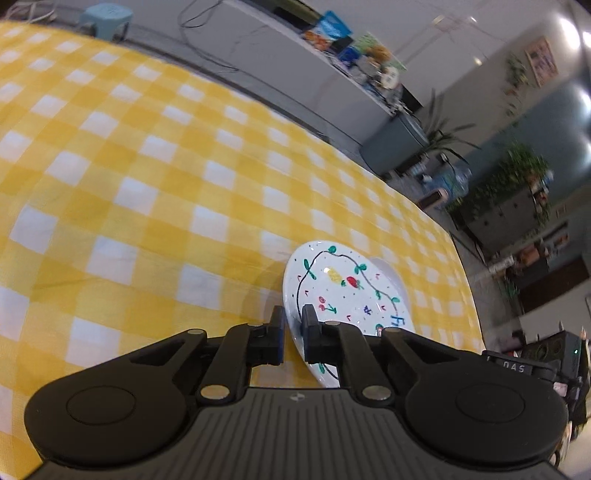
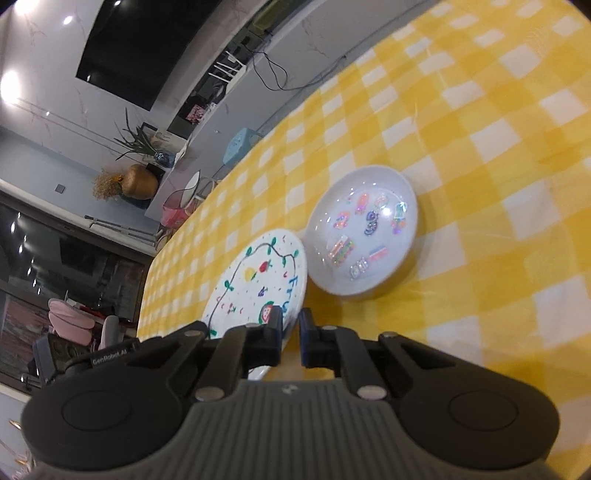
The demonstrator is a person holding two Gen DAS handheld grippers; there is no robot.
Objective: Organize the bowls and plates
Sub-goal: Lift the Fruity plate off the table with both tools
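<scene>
Yellow-and-white checked cloth (image 1: 147, 177) over the whole tabletop in both wrist views. In the left wrist view, round white plate painted with a black vine, green leaves and small fruits (image 1: 347, 295) at about 5 o'clock of the frame, tilted up off the cloth, its near rim pinched between the almost closed fingers (image 1: 309, 325) of the left gripper (image 1: 293, 328): one pad under the rim, the other on the painted face. Beyond the far edge of the tabletop, at 12 o'clock, a pale blue stool (image 1: 107, 18); at 1 o'clock a long grey counter piled with colourful packets (image 1: 354, 48). In the right wrist view, same painted plate (image 2: 258, 284) at 7 o'clock of centre, with the right gripper (image 2: 291, 332) narrowly parted around its near rim, one finger (image 2: 275, 325) over the painted face and the other just beside the edge; firm contact on both sides impossible to tell. Just past the plate, at roughly 1 o'clock from it, shallow white bowl with glittery stickers inside (image 2: 365, 229), resting flat on the cloth, rim touching or nearly touching the plate's.
</scene>
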